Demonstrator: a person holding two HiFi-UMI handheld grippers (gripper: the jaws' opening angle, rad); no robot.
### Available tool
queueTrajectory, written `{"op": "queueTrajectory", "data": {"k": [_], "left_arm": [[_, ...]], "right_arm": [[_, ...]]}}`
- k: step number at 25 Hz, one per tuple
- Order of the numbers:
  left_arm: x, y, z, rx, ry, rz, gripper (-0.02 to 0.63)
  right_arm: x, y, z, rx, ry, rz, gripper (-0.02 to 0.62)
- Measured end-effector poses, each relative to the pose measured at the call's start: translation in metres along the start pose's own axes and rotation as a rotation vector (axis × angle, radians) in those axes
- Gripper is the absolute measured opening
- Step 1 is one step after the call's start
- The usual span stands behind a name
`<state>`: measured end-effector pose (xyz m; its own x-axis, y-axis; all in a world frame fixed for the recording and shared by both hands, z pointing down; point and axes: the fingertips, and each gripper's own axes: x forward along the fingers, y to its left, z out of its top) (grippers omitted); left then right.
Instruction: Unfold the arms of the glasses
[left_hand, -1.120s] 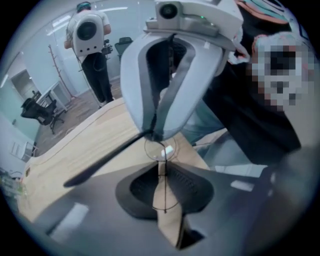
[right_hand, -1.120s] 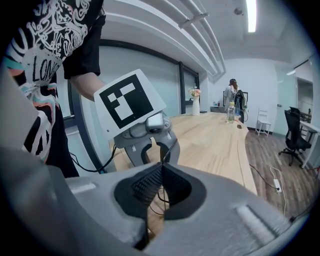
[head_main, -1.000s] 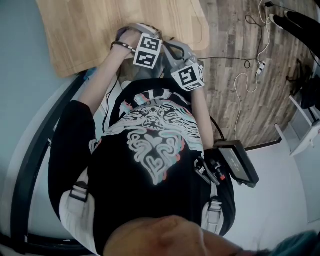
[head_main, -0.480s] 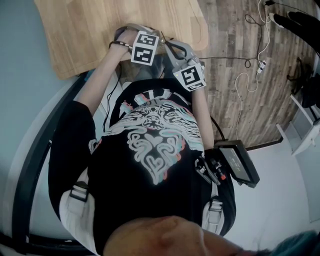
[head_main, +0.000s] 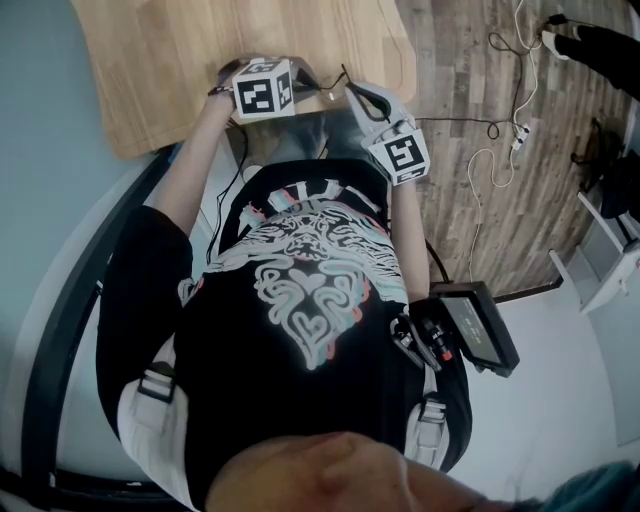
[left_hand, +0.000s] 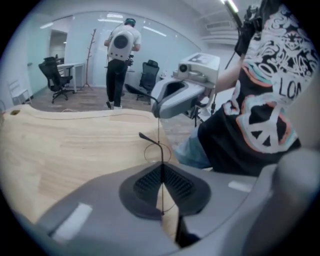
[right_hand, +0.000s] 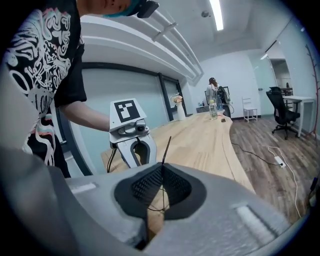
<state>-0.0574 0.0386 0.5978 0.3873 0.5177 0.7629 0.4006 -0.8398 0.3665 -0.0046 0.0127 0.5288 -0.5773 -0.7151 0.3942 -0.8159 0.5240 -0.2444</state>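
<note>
The glasses (head_main: 333, 82) are thin black wire ones, held in the air over the near edge of the wooden table (head_main: 200, 40) between both grippers. My left gripper (head_main: 300, 80), under its marker cube, is shut on a thin part of the frame; a round lens rim (left_hand: 157, 152) and a black arm tip (left_hand: 148, 138) show past its pads. My right gripper (head_main: 355, 95) is shut on a thin black arm (right_hand: 165, 145) that sticks up past its pads. Each gripper faces the other: the right gripper (left_hand: 182, 95), the left gripper (right_hand: 131, 132).
Cables (head_main: 500, 140) lie on the wood floor to the right of the table. A black device (head_main: 470, 325) hangs at the person's hip. Another person (left_hand: 120, 55) stands far off near office chairs (left_hand: 55, 75). Bottles (right_hand: 214, 109) stand at the table's far end.
The two grippers have drawn apart: the left one went left and toward the table, the right one shifted right. The glasses between them are stretched wider.
</note>
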Motion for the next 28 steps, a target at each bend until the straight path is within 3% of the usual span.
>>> {"op": "queueTrajectory", "data": {"k": [6, 11, 14, 18, 20, 28], "left_arm": [[-0.018, 0.0, 0.01, -0.103, -0.174, -0.012, -0.006], [-0.036, 0.005, 0.016, -0.216, -0.393, -0.01, -0.006], [-0.054, 0.01, 0.024, -0.299, -0.561, -0.026, -0.006], [-0.088, 0.025, 0.027, -0.45, -0.855, -0.044, -0.006], [-0.101, 0.032, 0.024, -0.52, -0.954, -0.036, -0.006], [-0.123, 0.041, 0.019, -0.658, -1.139, -0.058, -0.006]], "right_arm": [[-0.004, -0.008, -0.002, 0.05, -0.016, -0.025, 0.001], [-0.008, -0.016, 0.004, 0.117, -0.083, -0.03, 0.0], [-0.013, -0.023, 0.009, 0.21, -0.132, -0.025, 0.0], [-0.019, -0.035, 0.017, 0.33, -0.193, -0.022, 0.0], [-0.021, -0.04, 0.019, 0.369, -0.211, -0.023, 0.0], [-0.024, -0.04, 0.035, 0.515, -0.305, 0.048, 0.0]]}}
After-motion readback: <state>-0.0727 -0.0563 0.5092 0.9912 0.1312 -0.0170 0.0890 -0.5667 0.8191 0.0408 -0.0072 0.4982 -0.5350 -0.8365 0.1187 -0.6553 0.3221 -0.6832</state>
